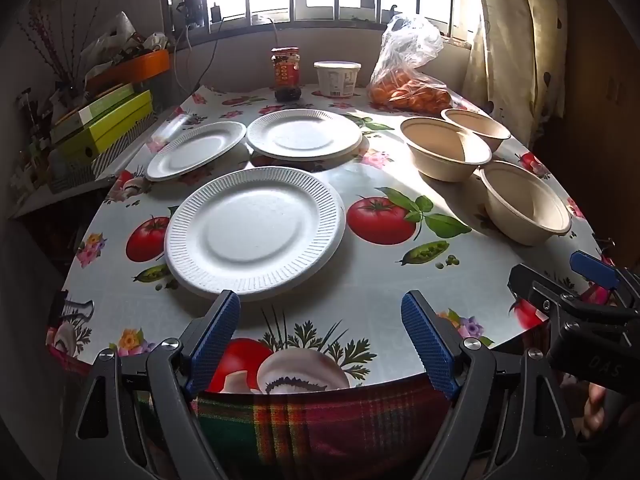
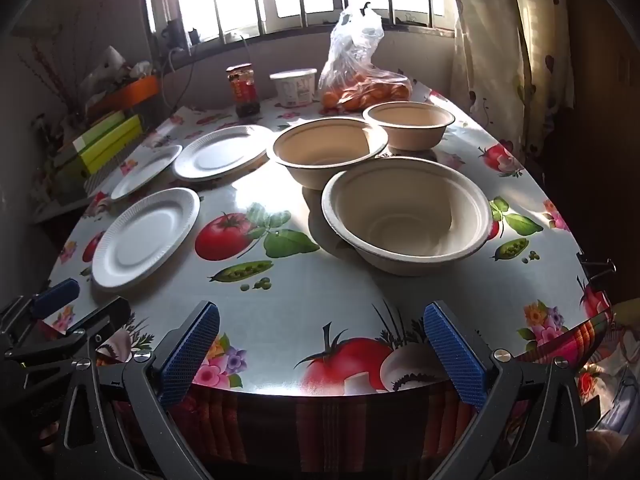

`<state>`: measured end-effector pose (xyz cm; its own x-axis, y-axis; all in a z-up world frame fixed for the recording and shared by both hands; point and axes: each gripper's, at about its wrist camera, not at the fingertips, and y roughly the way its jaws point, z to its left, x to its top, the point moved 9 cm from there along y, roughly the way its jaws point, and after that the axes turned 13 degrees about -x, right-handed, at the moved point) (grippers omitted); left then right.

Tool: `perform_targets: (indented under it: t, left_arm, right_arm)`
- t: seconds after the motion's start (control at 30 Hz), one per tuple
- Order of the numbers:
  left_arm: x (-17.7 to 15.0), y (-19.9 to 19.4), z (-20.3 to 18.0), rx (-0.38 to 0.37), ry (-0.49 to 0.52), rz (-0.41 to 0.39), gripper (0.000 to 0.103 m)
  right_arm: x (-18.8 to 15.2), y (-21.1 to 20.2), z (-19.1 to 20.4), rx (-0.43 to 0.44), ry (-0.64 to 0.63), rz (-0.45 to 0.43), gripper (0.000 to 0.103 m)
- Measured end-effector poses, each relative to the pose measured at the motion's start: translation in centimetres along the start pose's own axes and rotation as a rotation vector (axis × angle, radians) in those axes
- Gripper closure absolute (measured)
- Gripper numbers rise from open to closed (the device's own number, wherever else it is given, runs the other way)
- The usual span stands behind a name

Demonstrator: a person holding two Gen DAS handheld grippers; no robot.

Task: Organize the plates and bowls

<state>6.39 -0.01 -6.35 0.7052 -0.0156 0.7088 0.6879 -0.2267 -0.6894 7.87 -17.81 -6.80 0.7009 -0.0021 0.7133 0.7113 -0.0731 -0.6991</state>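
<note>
Three white paper plates lie on the table: a near one, a far left one and a far middle one. Three beige bowls stand to the right: near, middle and far. My left gripper is open and empty at the table's front edge, just short of the near plate. My right gripper is open and empty at the front edge, short of the near bowl.
A red-lidded jar, a white tub and a bag of oranges stand at the table's far end under the window. Green boxes are stacked on a side shelf at left. A curtain hangs at right.
</note>
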Motion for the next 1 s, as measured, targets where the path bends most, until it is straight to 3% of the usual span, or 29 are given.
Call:
perform_targets:
  t: [0.3, 0.6, 1.0]
  left_arm:
    - [0.2, 0.1, 0.4, 0.009, -0.017, -0.009, 0.020]
    - [2.8, 0.7, 1.9, 0.028, -0.009, -0.032, 0.020]
    - [6.5, 3.5, 3.1, 0.015, 0.089, 0.042, 0.020]
  right_arm:
    - [0.6, 0.1, -0.3, -0.005, -0.001, -0.017, 0.000]
    - [2.9, 0.2, 0.0, -0.020, -0.001, -0.063, 0.000]
    - [6.5, 0.6, 1.2, -0.052, 0.050, -0.091, 0.000]
